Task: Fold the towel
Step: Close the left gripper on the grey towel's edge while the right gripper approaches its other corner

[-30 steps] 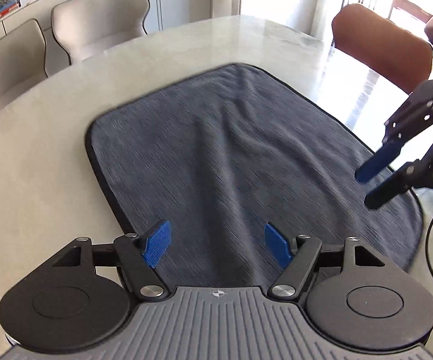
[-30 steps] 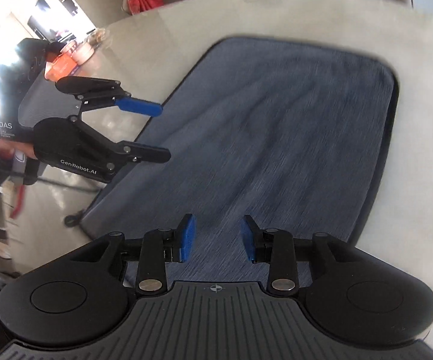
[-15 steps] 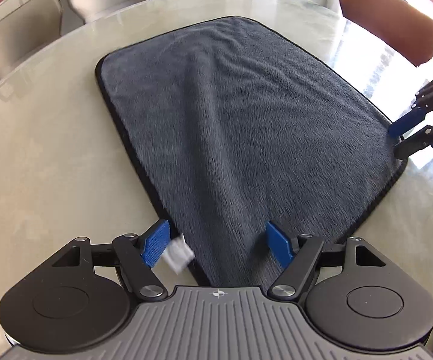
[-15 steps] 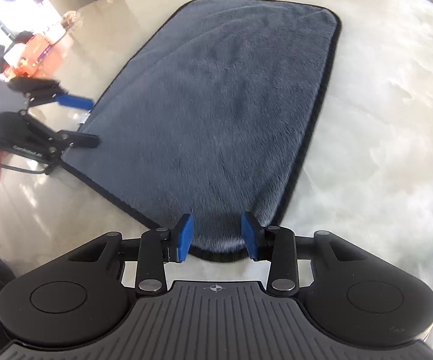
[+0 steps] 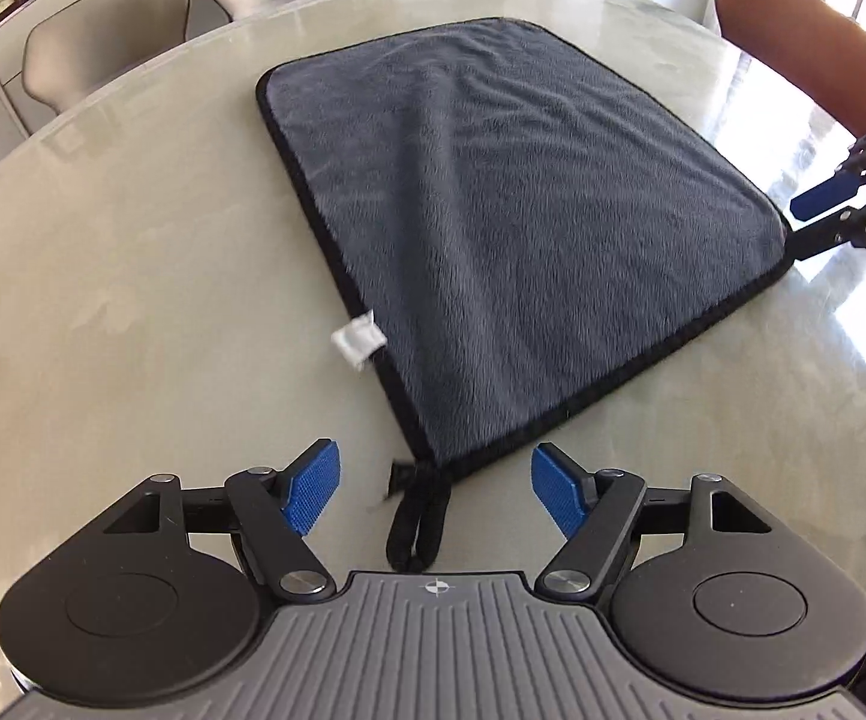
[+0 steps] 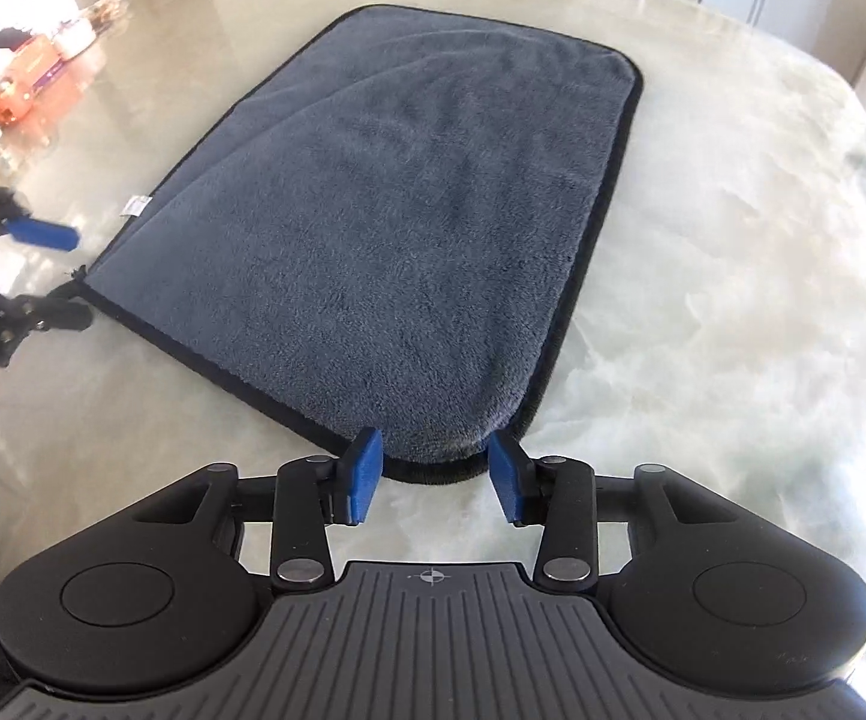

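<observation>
Currently: towel [image 5: 511, 210] flat on tabletop [image 5: 133, 276], unfolded, grey pile w/ black binding, filling centre of both views. Mild ridges running 12-to-6 through mid-cloth in left wrist view.

Left gripper [image 5: 436, 495] spread wide, holding nothing; near corner of towel lying just ahead at 12 o'clock, black hang loop [image 5: 415, 519] trailing toward 6 between the fingers. White care tag [image 5: 360, 339] sticking out from edge at approx 11 o'clock of that corner.

Right gripper [image 6: 436, 474] also parted, nothing clamped; rounded near corner sitting between the blue pads [image 6: 364, 468], binding level w/ them. Contact w/ cloth: cannot tell.

Judged stage: pre-grasp at two near corners; no fold made yet.

Risks from here:
- Left closing on loop only, not on corner: cloth dangling, corner twisting on lift.
- Pinching too shallow on thick binding: plush slipping out mid-carry.
- Uneven lift or travel btwn grippers: skewed fold, edges mismatched at far end.
- Existing ridges trapped under fold: lumpy result.
- Smooth glossy tabletop: whole towel sliding toward 12 instead of folding if dragged low.
</observation>
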Demonstrator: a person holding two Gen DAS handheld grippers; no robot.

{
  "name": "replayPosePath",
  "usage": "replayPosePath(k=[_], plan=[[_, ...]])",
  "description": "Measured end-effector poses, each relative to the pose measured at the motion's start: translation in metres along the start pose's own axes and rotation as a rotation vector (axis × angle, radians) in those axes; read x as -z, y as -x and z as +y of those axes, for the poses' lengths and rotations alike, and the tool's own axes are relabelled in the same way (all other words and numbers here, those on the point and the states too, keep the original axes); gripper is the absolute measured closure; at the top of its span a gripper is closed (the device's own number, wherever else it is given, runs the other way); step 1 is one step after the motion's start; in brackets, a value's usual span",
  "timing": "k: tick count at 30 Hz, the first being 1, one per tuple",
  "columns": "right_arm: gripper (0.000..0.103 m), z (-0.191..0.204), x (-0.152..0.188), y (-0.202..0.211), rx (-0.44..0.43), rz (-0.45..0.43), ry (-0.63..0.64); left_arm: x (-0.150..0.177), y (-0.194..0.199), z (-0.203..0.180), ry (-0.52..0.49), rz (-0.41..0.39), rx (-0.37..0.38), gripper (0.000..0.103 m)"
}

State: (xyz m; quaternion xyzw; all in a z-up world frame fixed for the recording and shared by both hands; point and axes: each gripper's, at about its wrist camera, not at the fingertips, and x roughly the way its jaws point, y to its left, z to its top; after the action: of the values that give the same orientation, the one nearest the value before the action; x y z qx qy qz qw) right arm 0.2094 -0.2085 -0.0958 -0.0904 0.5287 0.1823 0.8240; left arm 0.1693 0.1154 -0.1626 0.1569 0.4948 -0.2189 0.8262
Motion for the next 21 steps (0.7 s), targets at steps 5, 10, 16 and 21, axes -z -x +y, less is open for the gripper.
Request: replayPosePath(k=[5,10,16,21], plan=[[0.053,0.002,0.006,0.000,0.014,0.005,-0.018,0.006,-0.001,-0.008,-0.042,0.017,0.008,0.028],[0.048,0.001,0.010,0.000,0.009,-0.015,-0.043,0.011,0.002,-0.007,-0.047,0.001,0.031,0.038],[0.047,0.002,0.011,0.000,0.005,-0.017,-0.051,0.011,0.001,-0.003,-0.002,-0.003,0.036,0.039],[0.046,0.000,0.011,0.001,0.006,-0.023,-0.059,0.007,0.000,0.001,-0.001,-0.005,0.043,0.058]])
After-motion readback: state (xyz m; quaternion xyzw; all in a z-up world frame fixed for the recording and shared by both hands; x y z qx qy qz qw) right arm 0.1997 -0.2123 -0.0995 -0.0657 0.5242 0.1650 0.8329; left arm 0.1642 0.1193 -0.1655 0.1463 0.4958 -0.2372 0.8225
